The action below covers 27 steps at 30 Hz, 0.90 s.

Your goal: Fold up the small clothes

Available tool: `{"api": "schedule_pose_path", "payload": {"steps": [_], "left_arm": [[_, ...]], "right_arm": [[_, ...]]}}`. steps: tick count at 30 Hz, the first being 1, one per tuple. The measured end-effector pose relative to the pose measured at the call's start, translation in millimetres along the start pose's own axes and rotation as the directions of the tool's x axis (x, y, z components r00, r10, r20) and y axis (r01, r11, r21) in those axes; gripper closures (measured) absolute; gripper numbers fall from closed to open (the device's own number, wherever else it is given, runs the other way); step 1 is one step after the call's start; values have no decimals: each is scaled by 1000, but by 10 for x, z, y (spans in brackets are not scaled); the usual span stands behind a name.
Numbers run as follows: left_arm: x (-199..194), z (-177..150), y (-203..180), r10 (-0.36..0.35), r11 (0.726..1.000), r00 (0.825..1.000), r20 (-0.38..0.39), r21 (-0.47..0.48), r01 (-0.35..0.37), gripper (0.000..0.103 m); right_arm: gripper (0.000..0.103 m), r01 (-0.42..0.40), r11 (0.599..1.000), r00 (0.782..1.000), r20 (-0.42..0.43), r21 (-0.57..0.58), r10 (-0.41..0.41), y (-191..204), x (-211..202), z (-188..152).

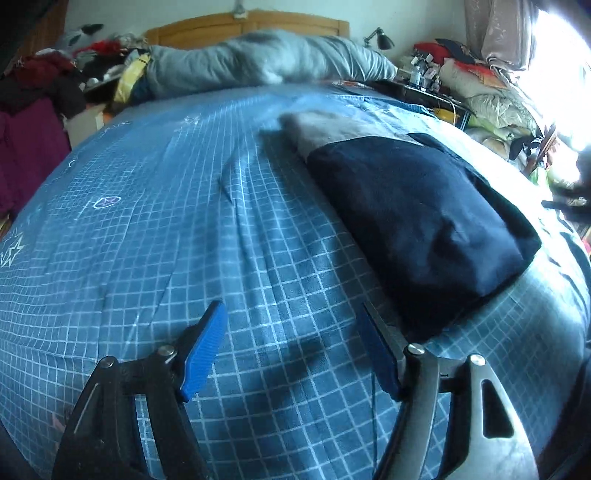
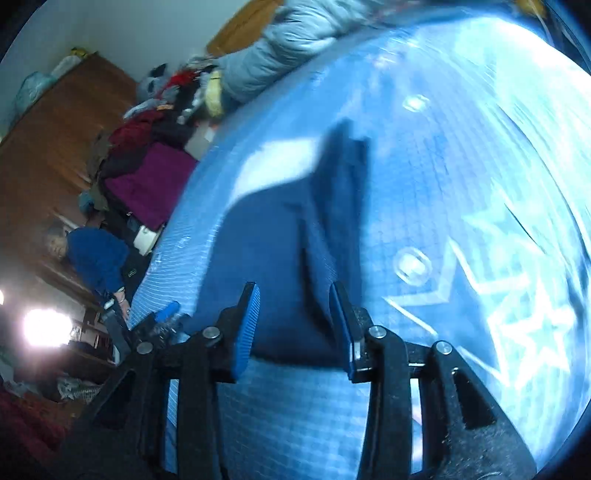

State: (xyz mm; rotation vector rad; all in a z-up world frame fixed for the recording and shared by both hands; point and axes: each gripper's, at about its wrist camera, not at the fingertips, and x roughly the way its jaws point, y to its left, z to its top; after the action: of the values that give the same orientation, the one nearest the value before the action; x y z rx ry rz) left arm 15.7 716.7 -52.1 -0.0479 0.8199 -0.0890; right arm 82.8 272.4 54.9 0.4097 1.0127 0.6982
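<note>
Blue ribbed pads on the left gripper (image 1: 291,317), fingers (image 1: 205,350) spread wide, nothing between them, hovering over the checked blue bedspread (image 1: 147,221). Just ahead and to the right of its right finger lies the folded navy garment (image 1: 417,218), flat on the bed, a grey fabric part (image 1: 325,129) showing at its far end. Right gripper (image 2: 293,295) fingers (image 2: 245,325) also spread apart, not pinching; the navy garment (image 2: 269,258) sits between and beyond them, one fold standing up as a ridge near the right finger, contact with the pads hard to tell because of blur. White star prints on the bedspread (image 2: 517,314) to the right in the right wrist view. Further out: grey duvet (image 1: 258,62) bunched at the head of the bed, wooden headboard (image 1: 243,24) behind it, pile of mixed clothes (image 1: 40,85) on the left side, bedding stack (image 1: 491,96) and desk lamp (image 1: 380,37) on the right. Person in a blue top (image 2: 99,258) visible at the left of the right wrist view, beside a wooden wardrobe (image 2: 55,129).
</note>
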Motion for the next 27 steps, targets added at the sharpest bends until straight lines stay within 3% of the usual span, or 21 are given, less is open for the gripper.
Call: {"api": "schedule_pose_path", "payload": {"steps": [2, 6, 8, 10, 12, 14, 16, 18, 20, 22, 25, 27], "left_arm": [[2, -9, 11, -3, 1000, 1000, 6, -7, 3, 29], [-12, -32, 62, -12, 1000, 1000, 12, -25, 12, 29], [18, -45, 78, -2, 1000, 1000, -3, -29, 2, 29], [72, -32, 92, 1, 999, 1000, -31, -34, -2, 29], [120, -14, 116, 3, 999, 998, -57, -50, -6, 29], [99, -9, 128, 8, 998, 999, -49, -58, -11, 29], [55, -17, 87, 25, 999, 999, -32, -43, -27, 29], [26, -18, 20, 53, 998, 998, -38, -25, -54, 29], [8, -32, -30, 56, 997, 997, -55, -42, -58, 29], [-13, -64, -101, 94, 994, 993, -71, -45, -97, 29], [-5, -169, -204, 121, 990, 987, -109, -59, -128, 28], [38, -213, -241, 162, 985, 978, -128, -45, -169, 25]], "right_arm": [[85, -21, 997, 999, -33, -68, 18, 273, 371, 165], [89, 13, 983, 991, -132, -184, -38, 670, 1362, 470], [95, 92, 970, 971, -196, -227, -138, 669, 1796, 489], [103, 83, 983, 969, -216, -161, -117, 536, 1933, 524], [101, 103, 986, 971, -203, -133, -128, 556, 1766, 549], [75, 128, 977, 978, -145, -168, -153, 653, 1457, 470], [62, 155, 971, 981, -86, -184, -173, 663, 1094, 329], [56, 234, 952, 969, -26, -196, -244, 625, 729, 143], [47, 336, 927, 941, 17, -167, -338, 459, 319, -155], [46, 430, 892, 902, 36, -140, -429, 285, 16, -423], [43, 540, 829, 838, 2, -145, -546, 30, -201, -790], [41, 570, 810, 815, -34, -138, -579, -106, -228, -989]]}}
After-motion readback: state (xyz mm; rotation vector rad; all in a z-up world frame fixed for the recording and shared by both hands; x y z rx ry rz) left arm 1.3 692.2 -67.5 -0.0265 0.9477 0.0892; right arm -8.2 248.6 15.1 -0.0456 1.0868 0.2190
